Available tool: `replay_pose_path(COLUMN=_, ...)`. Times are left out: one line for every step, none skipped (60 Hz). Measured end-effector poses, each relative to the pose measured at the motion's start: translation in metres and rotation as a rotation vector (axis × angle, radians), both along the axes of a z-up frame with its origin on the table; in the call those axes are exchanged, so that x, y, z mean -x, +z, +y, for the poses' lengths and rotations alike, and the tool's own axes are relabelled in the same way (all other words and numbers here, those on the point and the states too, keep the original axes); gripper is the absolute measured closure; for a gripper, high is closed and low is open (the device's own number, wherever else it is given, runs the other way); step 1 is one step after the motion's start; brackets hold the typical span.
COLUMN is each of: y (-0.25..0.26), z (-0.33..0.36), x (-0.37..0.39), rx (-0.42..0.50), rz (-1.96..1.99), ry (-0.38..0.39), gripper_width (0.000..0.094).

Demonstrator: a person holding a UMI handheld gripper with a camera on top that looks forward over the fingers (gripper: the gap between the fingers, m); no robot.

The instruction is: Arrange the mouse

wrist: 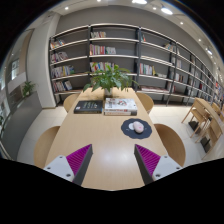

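Observation:
A small light-coloured mouse (136, 126) lies on a dark round mouse mat (136, 128) on the pale wooden table (100, 140), right of the middle. My gripper (112, 160) is held above the near part of the table, well short of the mouse, which lies beyond the right finger. The fingers stand wide apart with purple pads (75, 161) facing in and nothing between them but bare table top.
At the table's far end stand a potted green plant (109, 78), a dark book (88, 106) and a light stack of books (120, 105). Chairs (171, 142) ring the table. Bookshelves (120, 55) line the back wall.

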State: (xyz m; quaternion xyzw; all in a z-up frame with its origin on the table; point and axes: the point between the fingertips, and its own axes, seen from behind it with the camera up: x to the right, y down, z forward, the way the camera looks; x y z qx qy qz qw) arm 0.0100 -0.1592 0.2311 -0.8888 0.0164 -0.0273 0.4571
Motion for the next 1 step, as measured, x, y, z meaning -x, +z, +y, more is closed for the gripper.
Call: replay_pose_path(y=0.0002, z=-0.0014, x=0.0010, rx=0.000, rz=0.000, ry=0.000, gripper_width=0.0082)
